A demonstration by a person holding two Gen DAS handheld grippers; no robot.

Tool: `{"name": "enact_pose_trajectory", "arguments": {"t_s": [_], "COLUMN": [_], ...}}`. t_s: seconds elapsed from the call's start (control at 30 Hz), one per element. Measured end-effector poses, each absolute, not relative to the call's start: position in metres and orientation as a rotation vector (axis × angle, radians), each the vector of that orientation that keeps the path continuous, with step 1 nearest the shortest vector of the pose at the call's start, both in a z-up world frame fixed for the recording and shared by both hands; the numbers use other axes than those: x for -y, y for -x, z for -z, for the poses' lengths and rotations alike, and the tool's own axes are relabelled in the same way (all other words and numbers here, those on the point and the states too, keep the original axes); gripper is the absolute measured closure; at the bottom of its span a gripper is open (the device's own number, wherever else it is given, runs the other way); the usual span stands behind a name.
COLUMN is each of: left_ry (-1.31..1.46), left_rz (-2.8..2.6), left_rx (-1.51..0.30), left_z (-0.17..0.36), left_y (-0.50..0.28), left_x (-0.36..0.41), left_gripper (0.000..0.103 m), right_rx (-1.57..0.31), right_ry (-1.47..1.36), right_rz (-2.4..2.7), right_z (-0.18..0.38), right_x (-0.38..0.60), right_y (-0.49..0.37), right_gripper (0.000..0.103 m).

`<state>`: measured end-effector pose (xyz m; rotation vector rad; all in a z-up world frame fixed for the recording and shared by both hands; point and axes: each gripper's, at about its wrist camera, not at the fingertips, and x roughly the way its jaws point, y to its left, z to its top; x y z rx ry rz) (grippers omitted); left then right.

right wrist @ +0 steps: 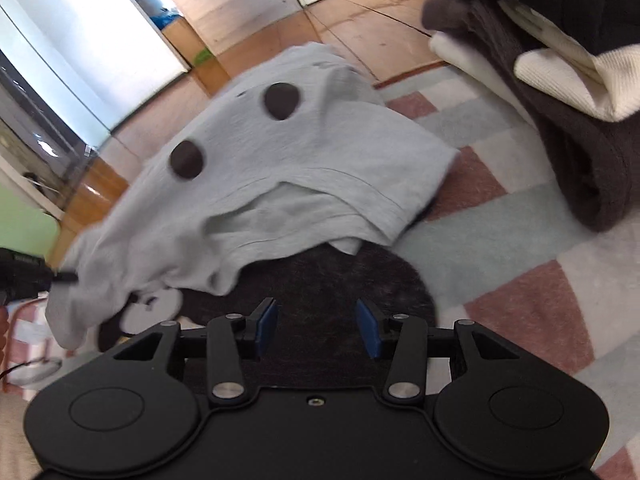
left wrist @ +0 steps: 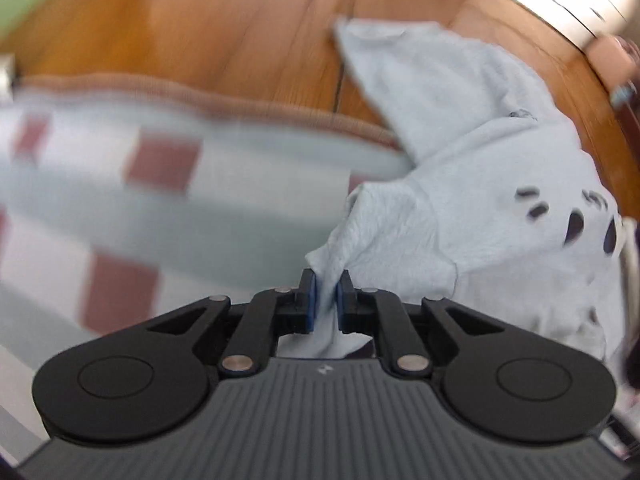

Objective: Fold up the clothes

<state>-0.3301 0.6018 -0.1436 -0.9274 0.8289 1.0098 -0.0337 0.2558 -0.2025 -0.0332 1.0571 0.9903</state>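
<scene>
Left wrist view: left gripper [left wrist: 327,292] is pinching a bunched fold of the pale grey shirt [left wrist: 472,184] between nearly closed pads
Surface: checked rug [left wrist: 120,200] is lying on wooden floor [left wrist: 224,28]; its border is running beside the boards
Shirt: it is stretching away up-right, one end reaching over the rug's border onto the floor
Right gripper [right wrist: 316,316]: jaws are standing half open and empty over a dark garment [right wrist: 328,276]
Right edge: folded clothes stack [right wrist: 560,92] is sitting on the rug
</scene>
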Motion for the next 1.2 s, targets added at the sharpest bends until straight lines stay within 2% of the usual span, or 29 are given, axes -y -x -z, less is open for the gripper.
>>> {"name": "enact_pose_trajectory", "arguments": {"t_s": [0.07, 0.33, 0.37, 0.5, 0.57, 0.6, 0.67, 0.77, 0.83, 0.9, 1.03, 1.2], "left_ry": [0.942, 0.457, 0.443, 0.668, 0.688, 0.677, 0.652, 0.571, 0.51, 0.429, 0.334, 0.413], "left_rz": [-1.027, -1.51, -1.52, -1.118, -0.926, -0.858, -0.725, -0.571, -0.515, -0.515, -0.608, -0.55], "left_rx": [-0.802, -0.732, -0.722, -0.69, -0.751, -0.782, -0.84, -0.932, -0.992, -1.034, -1.043, -1.036], "left_z": [0.145, 0.097, 0.094, 0.103, 0.11, 0.114, 0.12, 0.135, 0.147, 0.149, 0.162, 0.149], "left_y": [0.332, 0.325, 0.328, 0.314, 0.283, 0.268, 0.237, 0.194, 0.177, 0.174, 0.161, 0.154], "left_x": [-0.604, -0.581, -0.581, -0.576, -0.562, -0.553, -0.534, -0.509, -0.5, -0.495, -0.502, -0.518], "left_gripper": [0.094, 0.1, 0.101, 0.096, 0.085, 0.079, 0.059, 0.046, 0.046, 0.046, 0.046, 0.043], "right_rx": [-1.044, -1.038, -1.036, -1.03, -1.037, -1.046, -1.086, -1.079, -1.015, -0.962, -0.79, -0.636], "right_ry": [0.042, 0.015, 0.025, 0.062, 0.066, 0.057, 0.021, 0.024, 0.04, 0.072, 0.043, 0.082], "right_rz": [-0.96, -0.934, -0.937, -0.937, -0.9, -0.872, -0.825, -0.818, -0.849, -0.858, -0.811, -0.863], "right_z": [0.206, 0.203, 0.203, 0.205, 0.208, 0.21, 0.215, 0.214, 0.211, 0.205, 0.166, 0.124], "right_x": [-0.254, -0.26, -0.262, -0.274, -0.282, -0.285, -0.291, -0.298, -0.299, -0.3, -0.285, -0.278], "right_y": [0.03, 0.01, 0.009, 0.005, -0.002, -0.006, -0.014, -0.015, -0.01, -0.007, 0.0, 0.017], "right_gripper": [0.054, 0.054, 0.054, 0.05, 0.047, 0.042, 0.038, 0.038, 0.044, 0.1, 0.1, 0.1]}}
